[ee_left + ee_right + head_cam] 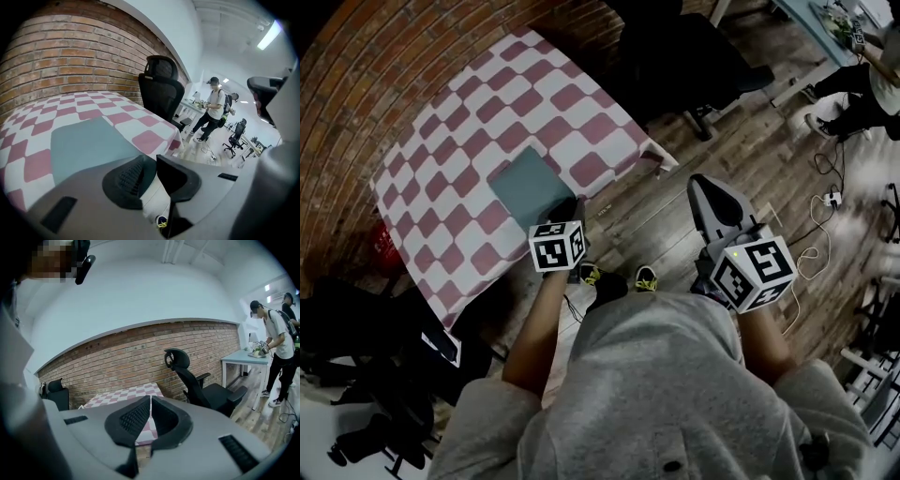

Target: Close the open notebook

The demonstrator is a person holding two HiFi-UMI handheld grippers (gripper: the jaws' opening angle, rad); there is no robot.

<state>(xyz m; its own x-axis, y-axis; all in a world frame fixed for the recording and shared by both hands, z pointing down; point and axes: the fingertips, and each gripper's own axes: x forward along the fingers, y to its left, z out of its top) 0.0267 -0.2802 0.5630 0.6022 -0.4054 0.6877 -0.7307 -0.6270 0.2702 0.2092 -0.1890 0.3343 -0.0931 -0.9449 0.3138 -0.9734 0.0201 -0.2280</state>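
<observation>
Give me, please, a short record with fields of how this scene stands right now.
Notebook: teal, flat on the checked table, looks closed
Left gripper: close to the notebook's near corner, fingers slightly apart, empty
Right gripper: off the table, over the wooden floor, fingers together, empty
Chair: black, beyond the table

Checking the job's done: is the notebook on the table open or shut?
Shut: the notebook lies flat, one plain teal cover up, no pages showing.

Left tool (150, 159) ajar, right tool (150, 400) closed
</observation>
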